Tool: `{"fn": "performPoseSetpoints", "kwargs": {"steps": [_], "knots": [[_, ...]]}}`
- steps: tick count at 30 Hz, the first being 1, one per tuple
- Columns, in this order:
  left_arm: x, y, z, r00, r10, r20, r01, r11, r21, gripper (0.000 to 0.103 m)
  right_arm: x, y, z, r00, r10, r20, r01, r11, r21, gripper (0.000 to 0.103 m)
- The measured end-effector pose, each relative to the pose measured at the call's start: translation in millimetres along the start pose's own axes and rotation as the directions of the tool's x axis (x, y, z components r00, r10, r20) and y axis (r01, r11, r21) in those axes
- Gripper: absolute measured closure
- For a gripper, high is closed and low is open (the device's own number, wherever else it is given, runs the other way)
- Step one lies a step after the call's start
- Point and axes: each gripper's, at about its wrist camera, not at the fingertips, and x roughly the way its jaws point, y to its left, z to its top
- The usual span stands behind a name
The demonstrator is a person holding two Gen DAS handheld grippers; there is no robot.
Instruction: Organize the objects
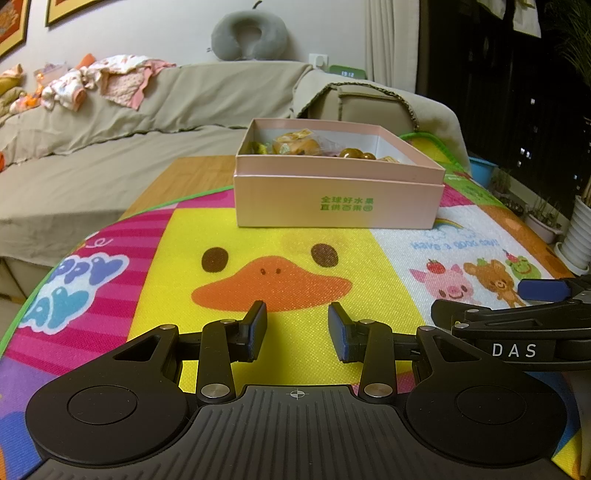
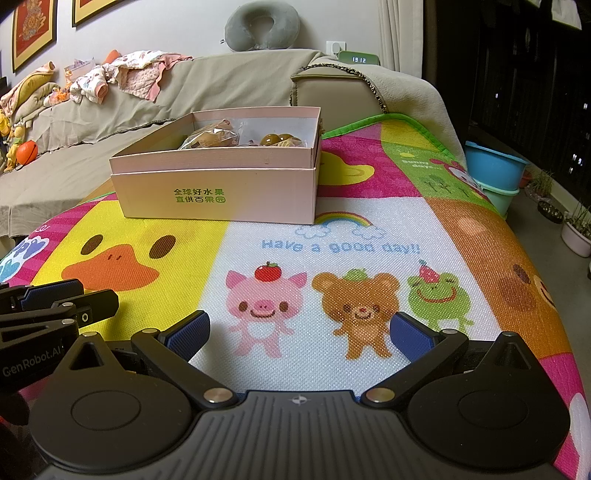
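Ahead of my left jaws the cartoon mat (image 1: pixel 295 240) lies bare up to the pink box (image 1: pixel 338 195), which blocks the way beyond. Nothing stands between either pair of my jaws. Ahead of my right jaws the mat is clear too, the box off to their left. My right gripper (image 2: pixel 299 330) crowds my left gripper (image 1: pixel 297 323) on its right side.

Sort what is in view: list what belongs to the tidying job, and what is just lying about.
Belongs to the job:
- pink box
- wrapped snacks inside it
- left gripper, open and empty
- right gripper, open and empty

Just lying about:
- neck pillow
- clothes on the sofa
- blue tub
- clock
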Motion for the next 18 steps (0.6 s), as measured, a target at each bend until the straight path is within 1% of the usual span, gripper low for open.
{"fn": "performPoseSetpoints", "kwargs": {"steps": [12,18], "knots": [[0.4,0.5,0.3,1.0,-0.003,0.0,0.003,1.0,-0.007,0.063,0.0,-0.1,0.0,1.0,0.0,0.0,0.0,1.0,0.0,0.0],[0.7,-1.5,-0.2,1.0,0.01,-0.002,-0.01,1.0,0.01,0.063,0.0,-0.4,0.2,1.0,0.0,0.0,0.0,1.0,0.0,0.0]]}}
